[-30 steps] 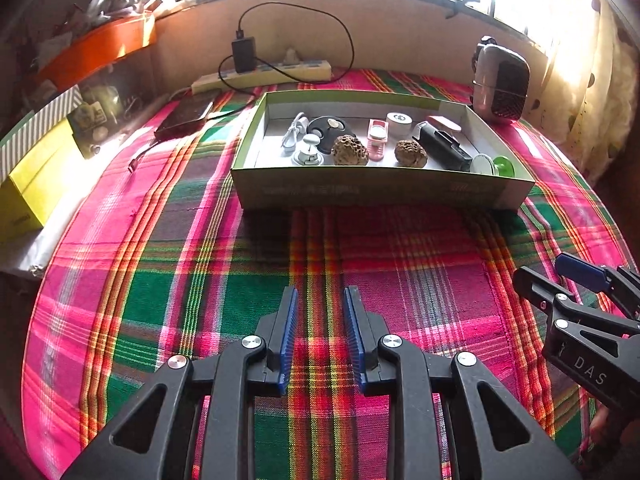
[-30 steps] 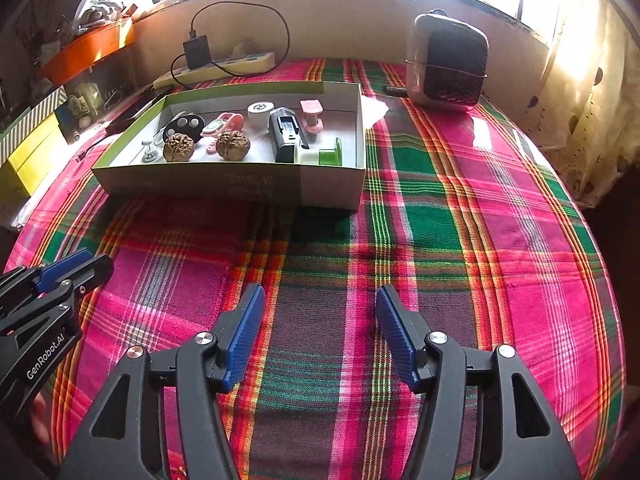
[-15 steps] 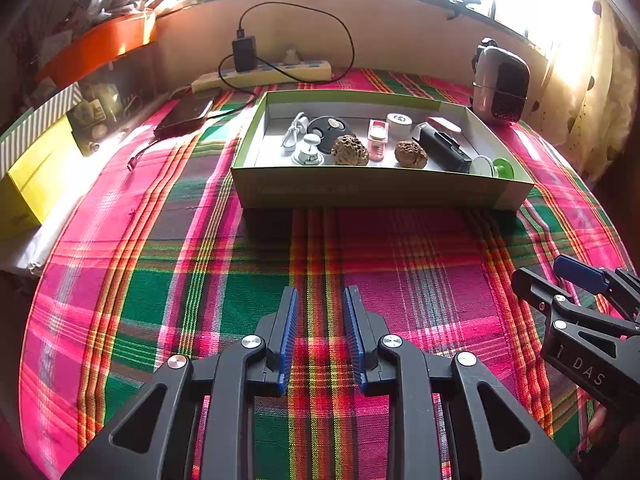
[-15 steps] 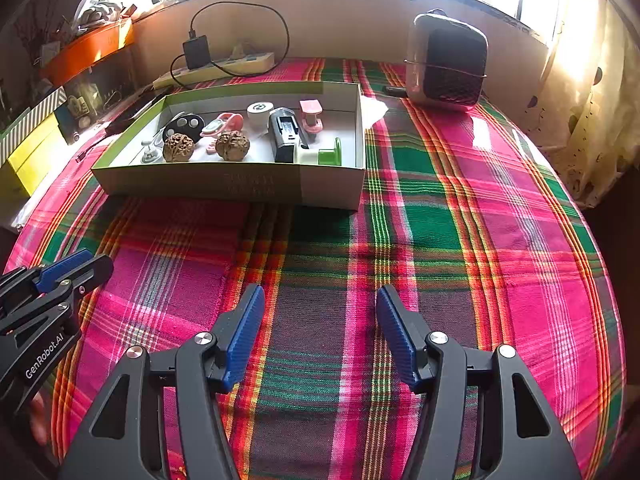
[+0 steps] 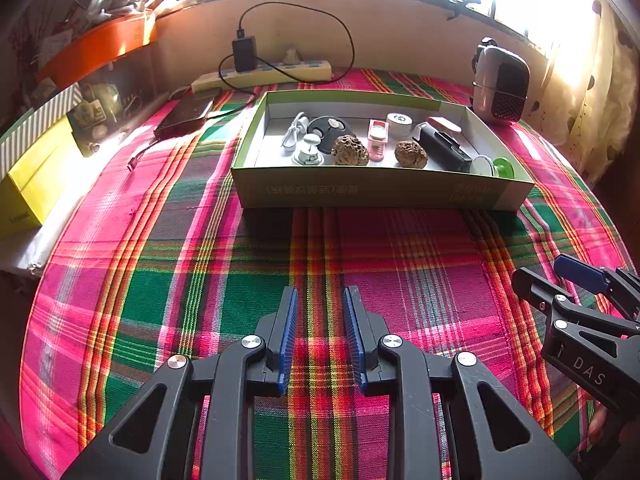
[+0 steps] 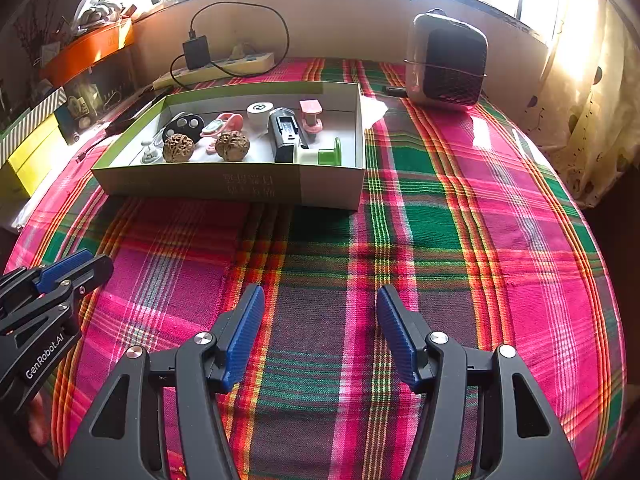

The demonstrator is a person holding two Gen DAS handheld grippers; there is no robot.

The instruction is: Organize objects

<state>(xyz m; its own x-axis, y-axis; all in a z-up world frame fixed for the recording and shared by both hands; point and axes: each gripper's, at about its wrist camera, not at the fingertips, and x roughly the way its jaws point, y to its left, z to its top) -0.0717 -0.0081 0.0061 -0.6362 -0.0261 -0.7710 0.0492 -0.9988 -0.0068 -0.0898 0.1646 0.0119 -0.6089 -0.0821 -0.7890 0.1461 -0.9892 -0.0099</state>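
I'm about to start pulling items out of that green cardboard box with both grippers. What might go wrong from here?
1. The two wrinkled brown walnuts are round and may roll or slip from the pads.
2. Things lie crowded: the black rectangular device touches the white-and-green piece, so a grab may knock neighbours.
3. The green cardboard box sits loose on the plaid cloth and may slide if bumped.

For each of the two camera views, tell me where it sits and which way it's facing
Left wrist: sits on the left gripper, looks down across the plaid cloth to the green box; right gripper at right edge.
Right wrist: sits on the right gripper, same heading; left gripper at left edge.
Shared: box, power strip, heater.
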